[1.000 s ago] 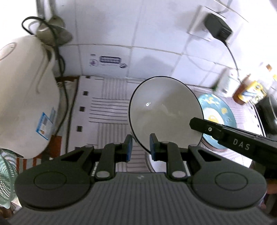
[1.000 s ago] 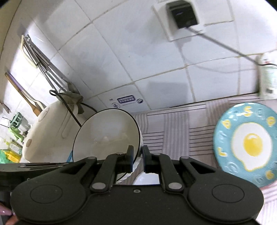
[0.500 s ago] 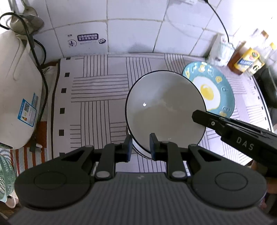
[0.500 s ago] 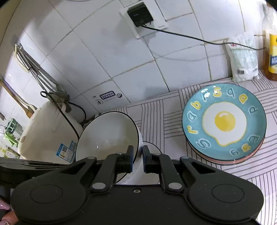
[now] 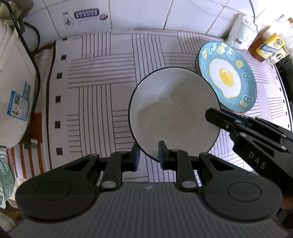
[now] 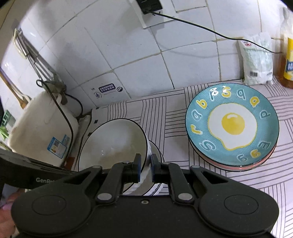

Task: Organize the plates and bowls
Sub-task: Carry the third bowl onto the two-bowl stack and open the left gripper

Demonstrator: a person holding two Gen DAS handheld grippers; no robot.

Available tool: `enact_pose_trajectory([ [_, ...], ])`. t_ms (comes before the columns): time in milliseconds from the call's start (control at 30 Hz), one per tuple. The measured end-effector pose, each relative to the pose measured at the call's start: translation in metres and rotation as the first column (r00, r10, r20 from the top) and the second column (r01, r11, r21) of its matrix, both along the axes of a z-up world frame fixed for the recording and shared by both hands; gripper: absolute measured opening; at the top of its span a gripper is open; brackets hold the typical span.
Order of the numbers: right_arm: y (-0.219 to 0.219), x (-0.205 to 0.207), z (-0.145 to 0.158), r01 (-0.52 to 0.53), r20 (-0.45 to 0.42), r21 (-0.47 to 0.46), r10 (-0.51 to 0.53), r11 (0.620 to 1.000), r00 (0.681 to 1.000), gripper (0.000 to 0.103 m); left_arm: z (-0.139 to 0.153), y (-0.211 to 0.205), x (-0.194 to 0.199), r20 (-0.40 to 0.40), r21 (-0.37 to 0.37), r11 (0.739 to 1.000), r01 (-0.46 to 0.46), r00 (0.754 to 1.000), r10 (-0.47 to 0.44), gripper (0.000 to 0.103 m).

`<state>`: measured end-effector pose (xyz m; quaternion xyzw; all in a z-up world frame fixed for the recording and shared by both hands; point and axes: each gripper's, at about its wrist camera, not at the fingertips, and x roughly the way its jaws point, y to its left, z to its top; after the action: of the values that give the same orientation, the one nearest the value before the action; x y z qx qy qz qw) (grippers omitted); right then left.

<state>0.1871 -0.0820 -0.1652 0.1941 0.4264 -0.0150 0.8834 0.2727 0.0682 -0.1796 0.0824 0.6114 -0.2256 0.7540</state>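
Note:
A white bowl (image 5: 174, 113) with a dark rim hangs tilted just above the striped cloth (image 5: 100, 82). My left gripper (image 5: 148, 155) is shut on its near rim. My right gripper (image 5: 216, 117) is shut on the rim at the right side. In the right wrist view the same bowl (image 6: 113, 142) sits between the right gripper's (image 6: 146, 164) fingers, and a second white bowl (image 6: 156, 152) shows right under it. A blue plate with a fried-egg picture (image 5: 227, 78) (image 6: 232, 124) tops a short stack to the right, close to the held bowl.
A white rice cooker (image 5: 12, 82) (image 6: 40, 128) with a black cord stands at the left. A white bag (image 6: 258, 58) and bottles (image 5: 269, 45) line the tiled wall at the back right. A wall socket (image 6: 150, 7) feeds a cable across the wall.
Both grippers have sunk with the bowl toward the cloth, and the left one has tipped further downward. The plate stack now shows close beside the bowl. Both grips held.

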Motion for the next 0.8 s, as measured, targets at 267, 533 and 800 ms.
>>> enact_pose_trajectory([
  [267,0.009,0.010,-0.004,-0.074,-0.031,-0.113,0.071,0.991,0.997,0.013,-0.011,0.001,0.014,-0.089,-0.002,0.999,-0.048,0.995,0.047,0.020],
  [533,0.018,0.015,-0.009,-0.150,-0.054,-0.229,0.141,0.962,0.989,0.014,-0.015,-0.002,0.015,-0.100,0.007,0.998,-0.063,0.993,0.064,0.021],
  [800,0.016,0.010,-0.010,-0.198,-0.032,-0.247,0.197,0.948,0.980,0.017,-0.011,0.005,0.009,-0.069,-0.027,0.997,-0.078,0.995,0.076,0.022],
])
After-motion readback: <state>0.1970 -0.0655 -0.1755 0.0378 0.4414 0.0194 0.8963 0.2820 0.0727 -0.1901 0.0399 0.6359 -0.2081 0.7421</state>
